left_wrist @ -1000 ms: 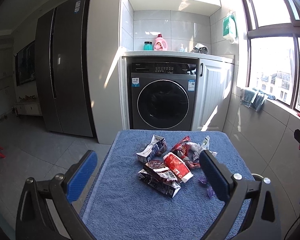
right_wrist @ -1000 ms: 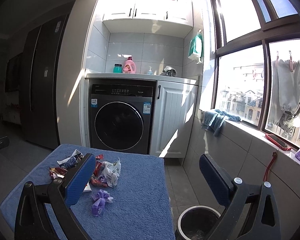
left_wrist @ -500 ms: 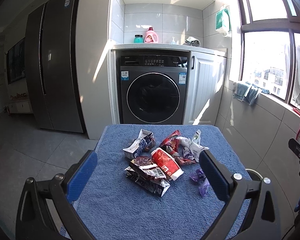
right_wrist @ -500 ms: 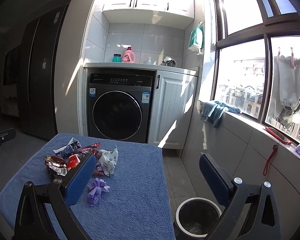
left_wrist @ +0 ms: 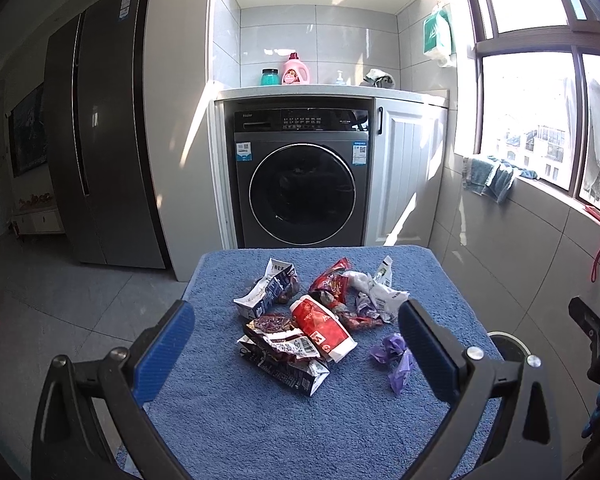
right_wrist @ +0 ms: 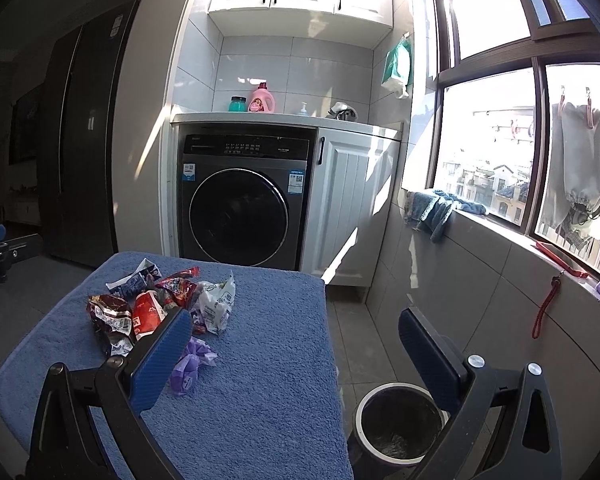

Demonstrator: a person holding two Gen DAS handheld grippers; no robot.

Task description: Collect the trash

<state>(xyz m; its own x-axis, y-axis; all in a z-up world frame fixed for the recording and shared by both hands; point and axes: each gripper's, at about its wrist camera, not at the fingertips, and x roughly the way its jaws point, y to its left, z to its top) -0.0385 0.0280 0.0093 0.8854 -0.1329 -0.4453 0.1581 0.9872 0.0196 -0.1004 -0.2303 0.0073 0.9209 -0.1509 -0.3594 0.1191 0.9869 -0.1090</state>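
Two grippers are up and both are spread wide with nothing between their ribbed blue pads: the left gripper (left_wrist: 296,344) hangs over the near half of the worktop (left_wrist: 240,432), which is draped in a nubbly blue terry towel, while the right gripper (right_wrist: 296,344) sits off the worktop's right edge, its left pad over the cloth and its right pad above the floor. Dead centre on the towel lies the trash pile (left_wrist: 316,312), a loose heap of crinkled foil and paper wrappers. A red-and-white pouch (left_wrist: 322,328) lies on top in the middle, a flattened dark carton (left_wrist: 284,368) at its 7 o'clock, a crushed blue-and-white carton (left_wrist: 266,290) at 11 o'clock, a shiny red foil wrapper (left_wrist: 332,280) at 12 o'clock, and crumpled white plastic (left_wrist: 376,292) at 2 o'clock. A twisted purple wrapper (left_wrist: 396,356) sits apart from the heap at 4 o'clock, just inside the left gripper's right pad. From the right wrist view, a round dark bin (right_wrist: 400,426) with a pale rim stands on the tiled floor just beside the worktop's right edge, its mouth open below the right pad. Behind the worktop, at 12 o'clock, stands a grey front-loading washing machine (left_wrist: 300,176) with a round glass door.
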